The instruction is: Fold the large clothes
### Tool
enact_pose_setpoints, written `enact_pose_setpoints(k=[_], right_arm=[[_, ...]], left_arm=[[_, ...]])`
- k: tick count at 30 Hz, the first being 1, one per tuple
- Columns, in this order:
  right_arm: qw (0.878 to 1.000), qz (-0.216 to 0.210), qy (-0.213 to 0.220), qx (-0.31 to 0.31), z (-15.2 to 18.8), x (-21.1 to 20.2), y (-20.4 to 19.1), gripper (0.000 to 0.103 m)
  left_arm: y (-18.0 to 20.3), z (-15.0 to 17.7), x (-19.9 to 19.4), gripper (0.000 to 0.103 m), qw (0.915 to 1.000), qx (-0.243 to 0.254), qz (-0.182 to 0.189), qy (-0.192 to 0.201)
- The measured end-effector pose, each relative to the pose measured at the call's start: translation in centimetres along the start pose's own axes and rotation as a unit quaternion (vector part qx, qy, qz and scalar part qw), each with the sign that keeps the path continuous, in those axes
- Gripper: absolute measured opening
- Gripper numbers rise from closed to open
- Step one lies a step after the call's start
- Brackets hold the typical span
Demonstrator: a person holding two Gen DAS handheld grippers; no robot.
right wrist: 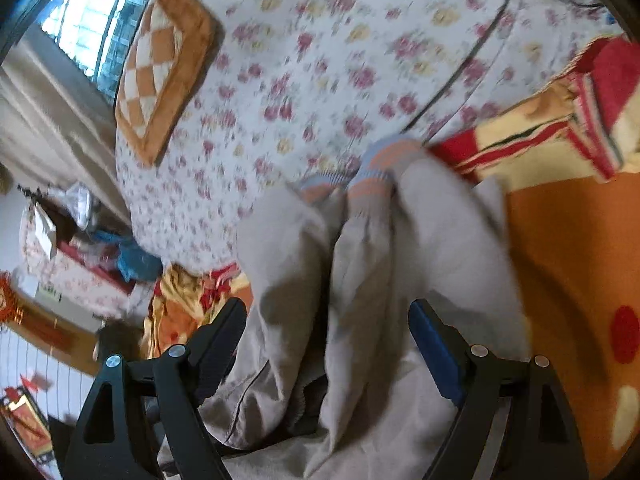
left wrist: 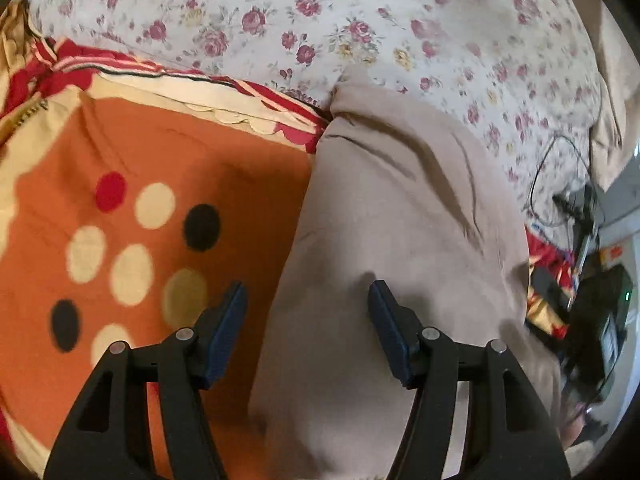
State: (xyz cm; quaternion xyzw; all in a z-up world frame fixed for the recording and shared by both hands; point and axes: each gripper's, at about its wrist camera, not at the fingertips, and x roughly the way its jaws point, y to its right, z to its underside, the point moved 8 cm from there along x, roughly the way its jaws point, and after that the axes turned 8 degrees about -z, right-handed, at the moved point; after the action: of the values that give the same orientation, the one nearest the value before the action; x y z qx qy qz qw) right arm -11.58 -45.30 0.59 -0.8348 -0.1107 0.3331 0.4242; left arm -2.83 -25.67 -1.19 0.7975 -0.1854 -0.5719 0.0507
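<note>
A large beige garment lies on an orange blanket with coloured dots. My left gripper is open above the garment's left edge, empty. In the right wrist view the same garment lies bunched, its sleeves with blue and orange striped cuffs pointing away. My right gripper is open above the bunched fabric and holds nothing.
A floral bedsheet lies beyond the blanket, also in the right wrist view. A checkered orange cushion rests on it. Black equipment and cables stand at the right. Clutter sits beside the bed.
</note>
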Motion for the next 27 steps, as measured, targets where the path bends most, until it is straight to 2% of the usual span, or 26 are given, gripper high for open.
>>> enact_pose_setpoints(k=[3, 6, 7, 8, 9, 10, 12, 15, 17, 18, 20, 22, 24, 25, 26, 27], right_arm=[[0.999, 0.012, -0.018, -0.038, -0.2, 1.7, -0.9, 0.086], [0.997, 0.030, -0.003, -0.070, -0.9, 3.2, -1.3, 0.087], [0.996, 0.036, 0.004, -0.081, -0.9, 3.6, -1.2, 0.085], [0.995, 0.046, 0.011, -0.091, -0.9, 3.8, -1.1, 0.063], [0.992, 0.074, 0.017, -0.100, -0.8, 4.0, -0.6, 0.038], [0.992, 0.076, 0.017, -0.098, -0.7, 4.1, -0.5, 0.008], [0.994, 0.056, 0.033, -0.091, -1.1, 3.0, -1.2, 0.007], [0.991, 0.026, 0.075, -0.105, -2.4, -0.7, -3.7, 0.005], [0.988, 0.024, 0.098, -0.114, -3.3, -3.2, -4.4, 0.005], [0.987, 0.042, 0.106, -0.116, -3.7, -4.4, -3.9, 0.005], [0.981, 0.101, 0.124, -0.105, -4.4, -5.6, -1.1, 0.005], [0.978, 0.169, 0.100, -0.071, -4.4, -4.8, 3.2, 0.006], [0.980, 0.192, 0.047, -0.021, -3.6, -3.6, 6.4, 0.020], [0.977, 0.208, 0.043, -0.010, -3.5, -4.1, 6.9, 0.039], [0.973, 0.221, 0.057, -0.015, -3.8, -5.3, 6.4, 0.046], [0.969, 0.228, 0.086, -0.042, -4.4, -7.3, 4.8, 0.046]], left_arm=[[0.9, -0.6, 1.5, 0.065, 0.9995, 0.020, -0.026, -0.004], [1.6, -0.4, 2.3, 0.065, 0.9993, 0.024, -0.030, -0.006], [1.7, -0.1, 2.4, 0.065, 0.9992, 0.024, -0.030, -0.004], [1.7, 0.1, 2.4, 0.065, 0.9993, 0.024, -0.030, -0.002], [2.1, 0.4, 2.2, 0.065, 0.9995, 0.026, -0.020, -0.002], [2.4, 0.5, 2.0, 0.065, 0.9995, 0.028, -0.016, -0.003], [2.9, 0.5, 0.9, 0.065, 0.9992, 0.037, -0.016, 0.006], [4.7, 0.7, -2.1, 0.065, 0.9975, 0.064, 0.015, 0.024], [6.0, 0.8, -4.1, 0.068, 0.9952, 0.083, 0.029, 0.044], [6.7, 0.9, -4.5, 0.074, 0.9940, 0.093, 0.025, 0.053], [7.3, 1.4, -3.4, 0.078, 0.9934, 0.105, 0.000, 0.047], [7.7, 2.8, -1.1, 0.078, 0.9932, 0.115, -0.009, 0.015], [7.3, 3.7, 0.0, 0.078, 0.9944, 0.105, -0.012, 0.000], [7.0, 3.8, 0.0, 0.078, 0.9953, 0.096, -0.009, 0.002], [6.7, 3.8, 0.1, 0.078, 0.9959, 0.090, -0.003, 0.003], [6.5, 3.8, 0.1, 0.079, 0.9960, 0.089, -0.002, 0.002]])
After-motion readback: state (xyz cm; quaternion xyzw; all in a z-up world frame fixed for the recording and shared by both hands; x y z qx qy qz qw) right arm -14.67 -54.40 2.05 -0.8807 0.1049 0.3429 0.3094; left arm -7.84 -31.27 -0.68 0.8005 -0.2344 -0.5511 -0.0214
